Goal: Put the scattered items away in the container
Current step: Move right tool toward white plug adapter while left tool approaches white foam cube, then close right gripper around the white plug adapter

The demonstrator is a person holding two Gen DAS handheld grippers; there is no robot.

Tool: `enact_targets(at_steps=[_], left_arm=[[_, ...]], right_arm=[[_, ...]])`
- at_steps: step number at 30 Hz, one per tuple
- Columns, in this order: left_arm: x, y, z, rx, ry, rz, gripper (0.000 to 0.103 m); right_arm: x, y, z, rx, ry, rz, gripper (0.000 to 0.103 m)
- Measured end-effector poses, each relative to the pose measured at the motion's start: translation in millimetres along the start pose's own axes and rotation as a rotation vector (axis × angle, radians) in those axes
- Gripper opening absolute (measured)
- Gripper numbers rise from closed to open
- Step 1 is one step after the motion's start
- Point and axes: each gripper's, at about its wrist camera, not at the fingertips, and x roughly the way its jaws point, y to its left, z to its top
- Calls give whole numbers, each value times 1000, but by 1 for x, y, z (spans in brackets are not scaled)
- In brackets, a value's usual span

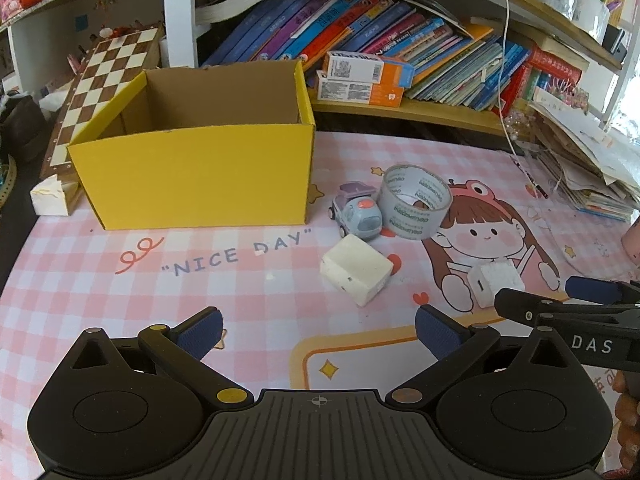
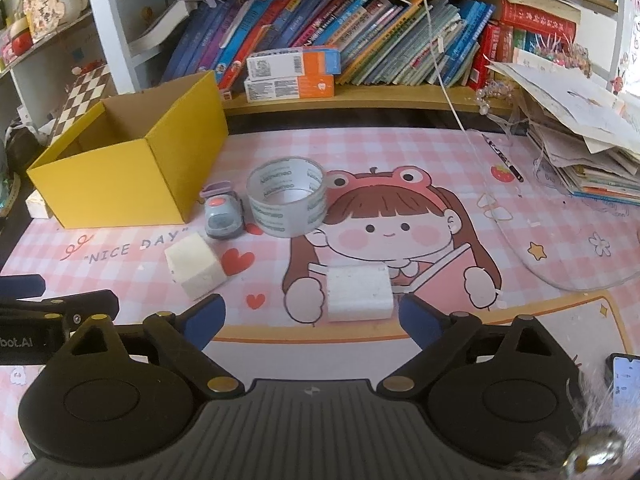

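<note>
An open yellow cardboard box (image 1: 192, 180) (image 2: 120, 184) stands empty at the left of the pink mat. To its right lie a small grey toy car (image 1: 358, 216) (image 2: 222, 216), a roll of clear tape (image 1: 416, 200) (image 2: 288, 200) and two white foam blocks: a larger one (image 1: 358, 272) (image 2: 196, 270) and a smaller one (image 1: 494, 282) (image 2: 358, 294). My left gripper (image 1: 320, 332) is open and empty, short of the larger block. My right gripper (image 2: 312, 324) (image 1: 532, 300) is open, with the smaller block just ahead of its fingertips.
A low shelf of books (image 1: 360, 32) with two orange boxes (image 1: 360, 80) runs along the back. A chessboard (image 1: 100, 80) leans behind the yellow box. A pile of papers (image 2: 580, 140) sits at the right. A pen (image 2: 504, 158) and a hanging cord (image 2: 444, 80) are near it.
</note>
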Motion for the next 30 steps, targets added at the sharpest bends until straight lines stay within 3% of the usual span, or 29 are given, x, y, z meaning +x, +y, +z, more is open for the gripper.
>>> enact_targets(at_steps=[7,12,14,30], left_arm=[[8,-6,1,-5,10,0,103],[17,-6,4,-3,20,12,103],[20,-6,6,0,21,12,103],[47,-20,13,78,43,1,103]], right_arm=[[16,-14,1,-5,17,-37,87],[33,-22,3,15,66,-1,66],[38,-22,3,11,80,-3,62],[69,-26,4,-26,96,-37,60]])
